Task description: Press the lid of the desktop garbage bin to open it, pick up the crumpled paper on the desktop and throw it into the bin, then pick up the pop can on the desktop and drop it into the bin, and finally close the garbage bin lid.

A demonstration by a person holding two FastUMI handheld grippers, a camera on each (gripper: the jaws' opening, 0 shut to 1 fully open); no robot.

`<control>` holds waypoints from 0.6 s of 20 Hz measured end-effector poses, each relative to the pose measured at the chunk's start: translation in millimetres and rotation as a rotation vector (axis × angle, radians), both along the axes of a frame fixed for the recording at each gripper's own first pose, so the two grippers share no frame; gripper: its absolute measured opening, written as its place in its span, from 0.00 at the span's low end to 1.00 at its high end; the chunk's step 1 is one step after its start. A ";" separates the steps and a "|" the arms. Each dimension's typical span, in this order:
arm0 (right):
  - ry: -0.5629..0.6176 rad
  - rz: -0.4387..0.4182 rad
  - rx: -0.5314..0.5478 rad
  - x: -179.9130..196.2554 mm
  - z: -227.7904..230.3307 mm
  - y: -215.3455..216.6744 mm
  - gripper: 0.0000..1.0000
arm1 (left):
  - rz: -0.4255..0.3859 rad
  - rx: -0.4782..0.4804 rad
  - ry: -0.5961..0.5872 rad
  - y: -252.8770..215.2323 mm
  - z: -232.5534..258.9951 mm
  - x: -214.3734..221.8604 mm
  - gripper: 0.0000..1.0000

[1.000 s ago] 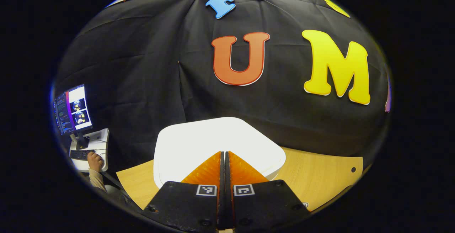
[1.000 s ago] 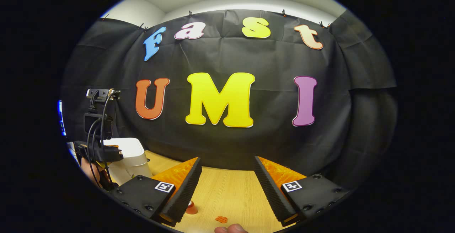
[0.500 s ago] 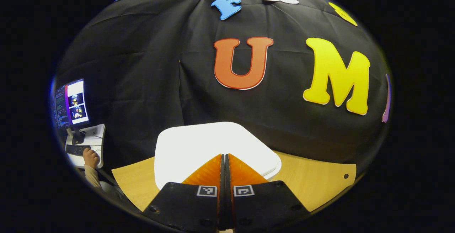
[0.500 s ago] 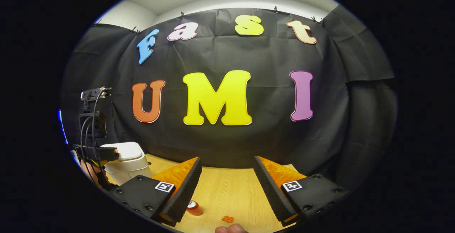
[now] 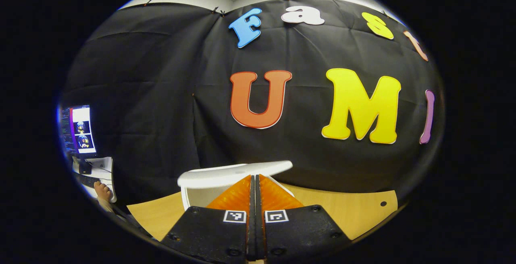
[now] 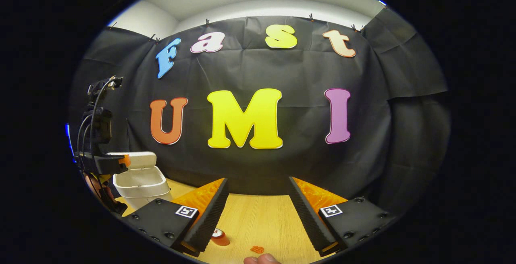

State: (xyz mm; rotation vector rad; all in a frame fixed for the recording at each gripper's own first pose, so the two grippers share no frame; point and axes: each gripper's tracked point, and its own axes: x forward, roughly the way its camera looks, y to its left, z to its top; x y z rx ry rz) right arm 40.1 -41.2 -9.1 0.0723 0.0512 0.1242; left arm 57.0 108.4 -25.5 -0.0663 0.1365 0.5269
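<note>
White plastic bin (image 6: pixel 139 183) at worktop's (image 6: pixel 258 215) left rear, lid (image 5: pixel 234 172) sprung up; left hand-held gripper (image 5: pixel 255 183) closed, empty, right (image 6: pixel 256 199) wide open, empty. Pop can (image 6: pixel 219 236) near front edge, easily toppled by a careless approach

Left tool (image 5: pixel 255 187): black bolted housings, square fiducial tags, ribbed fingers.

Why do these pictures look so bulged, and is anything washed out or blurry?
Left gripper view: the fisheye lens bows the table edge, and the raised bin lid glares bright white, while the shut left tongs look sharp. Right gripper view: the wall curves like a dome, lighting is even, and the pop can beside the open right tongs is small but clear.
</note>
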 end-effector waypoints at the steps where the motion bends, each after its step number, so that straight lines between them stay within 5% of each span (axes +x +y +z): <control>1: -0.002 0.000 -0.002 -1.4 -0.2 -0.2 0.94 | -0.014 -0.005 -0.009 -3.4 1.3 -0.9 0.03; 6: -0.011 -0.020 0.005 -6.3 0.6 -6.6 0.94 | -0.126 0.010 -0.076 -29.9 21.6 -10.9 0.04; 12: -0.021 -0.048 0.007 -8.1 2.8 -16.1 0.94 | -0.254 0.089 -0.135 -63.7 43.9 -19.4 0.28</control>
